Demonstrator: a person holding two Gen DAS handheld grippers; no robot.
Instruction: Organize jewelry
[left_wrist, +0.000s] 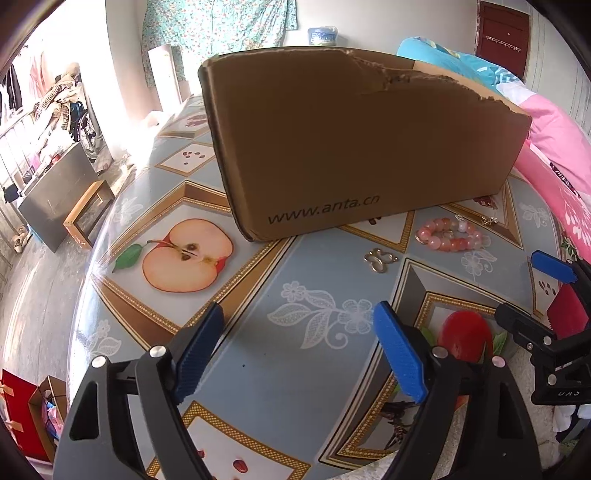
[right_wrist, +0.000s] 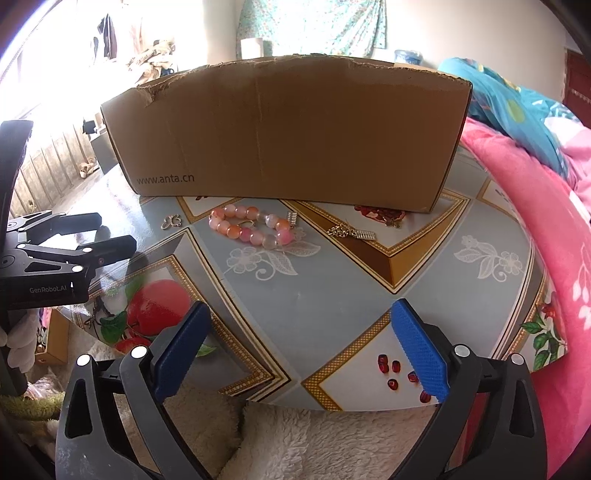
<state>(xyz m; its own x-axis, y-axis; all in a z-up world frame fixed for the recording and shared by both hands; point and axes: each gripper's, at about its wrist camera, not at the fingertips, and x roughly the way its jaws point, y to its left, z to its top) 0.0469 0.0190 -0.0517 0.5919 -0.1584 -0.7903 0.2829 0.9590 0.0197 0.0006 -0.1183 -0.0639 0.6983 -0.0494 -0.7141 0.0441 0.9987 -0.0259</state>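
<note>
Two spread, empty grippers (left_wrist: 301, 352) (right_wrist: 301, 350); bracelet (right_wrist: 250, 226) near box (right_wrist: 288, 129), seemingly apart.

Hard daylight floods the room from 10 o'clock, bleaching the white wall (left_wrist: 122, 55) and glaring off the patterned surface (left_wrist: 303, 369). A floral cloth (left_wrist: 218, 26) hangs on the wall at 12 o'clock, with a dark red door (left_wrist: 502, 37) at 1 o'clock. Pink and blue bedding (right_wrist: 524, 192) is heaped at 3 o'clock. At 9 o'clock clothes (left_wrist: 55, 96) pile on a railing, above a metal cabinet (left_wrist: 55, 199) and a wooden frame (left_wrist: 88, 210) on the grey floor (left_wrist: 29, 295).
</note>
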